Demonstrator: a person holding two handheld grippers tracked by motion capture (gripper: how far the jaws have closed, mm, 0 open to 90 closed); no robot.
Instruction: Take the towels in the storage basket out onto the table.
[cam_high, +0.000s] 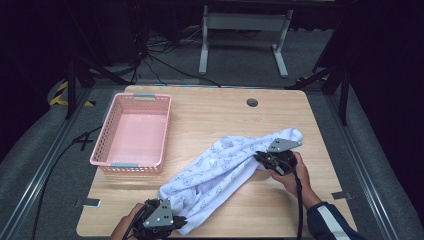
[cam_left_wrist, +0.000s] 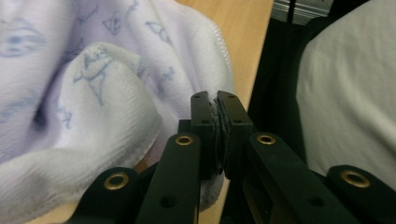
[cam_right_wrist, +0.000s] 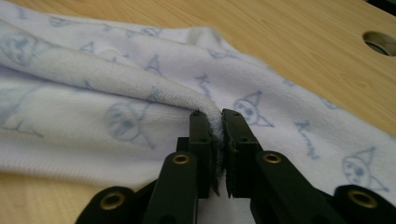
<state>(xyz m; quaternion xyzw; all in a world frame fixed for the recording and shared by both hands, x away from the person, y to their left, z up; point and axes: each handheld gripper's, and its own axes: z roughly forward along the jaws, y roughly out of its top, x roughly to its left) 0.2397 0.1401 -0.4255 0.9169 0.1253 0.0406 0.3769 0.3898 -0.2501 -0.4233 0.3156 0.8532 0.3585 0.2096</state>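
A white towel with a pale blue cartoon print lies bunched in a diagonal band across the wooden table. My left gripper sits at the towel's near end by the front edge of the table. In the left gripper view its jaws are shut on a thin hem of the towel. My right gripper is at the towel's far right end. In the right gripper view it is shut on a raised fold of the towel.
A pink plastic basket stands on the table's left side with nothing in it. A round cable hole sits near the table's far edge. Bare wood lies between basket and towel. The person's white shirt is close behind the front edge.
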